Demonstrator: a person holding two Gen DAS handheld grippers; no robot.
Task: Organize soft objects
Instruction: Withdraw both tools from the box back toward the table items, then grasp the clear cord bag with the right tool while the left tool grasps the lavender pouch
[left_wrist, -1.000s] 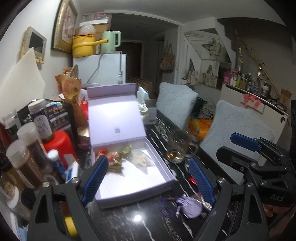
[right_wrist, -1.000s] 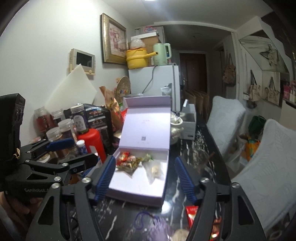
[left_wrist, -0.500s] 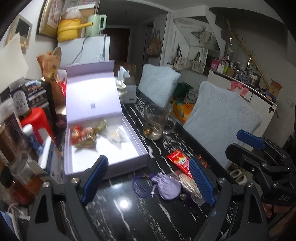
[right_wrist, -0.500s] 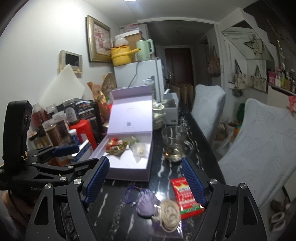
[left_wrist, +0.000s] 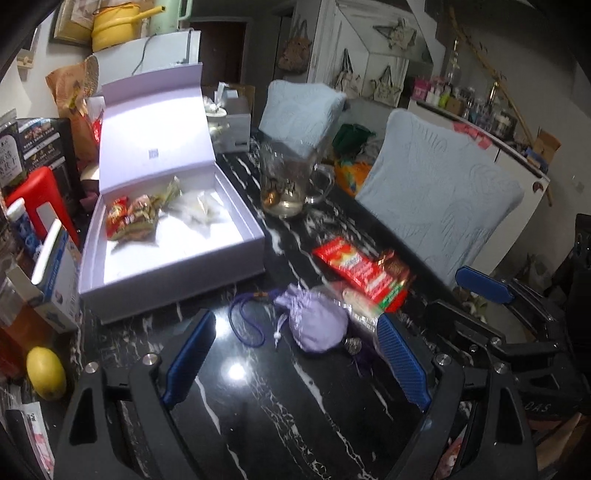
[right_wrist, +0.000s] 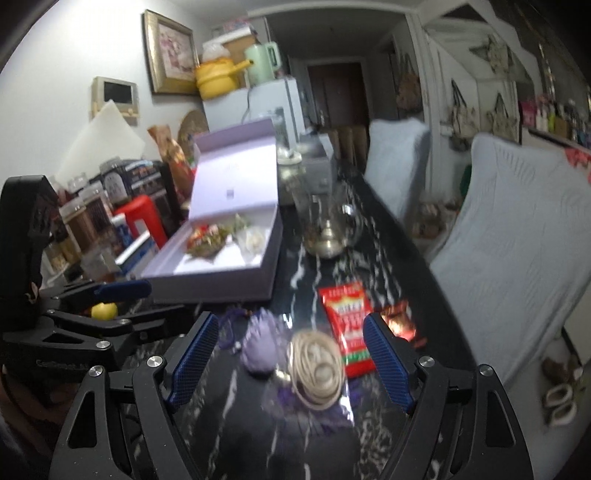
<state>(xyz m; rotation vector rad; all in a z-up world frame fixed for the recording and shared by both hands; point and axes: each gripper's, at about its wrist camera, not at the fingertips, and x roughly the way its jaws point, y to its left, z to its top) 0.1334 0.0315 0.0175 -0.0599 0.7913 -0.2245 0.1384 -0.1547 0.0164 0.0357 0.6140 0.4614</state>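
Claws are hanging released over the black marbled tabletop, gripping nothing: the left claw is spreading its blue pads wide, and the right claw is doing likewise. Just ahead of the left claw, a lilac drawstring pouch is lying on the tabletop, slightly toward its right pad, with its purple cord looping off to the left. Between the right claw's pads, a coil of pale string in a clear wrapper is resting just right of that same pouch. A little beyond, toward the right pad of each claw, a red snack packet is lying flat with a darker packet touching its far-right edge. Farther ahead and to the left, an open lilac box is sitting with its lid upright, holding a few wrapped snacks and a clear bag. Beyond the packets, a glass mug is standing right of the box. A lemon is lying near the left claw's left side.
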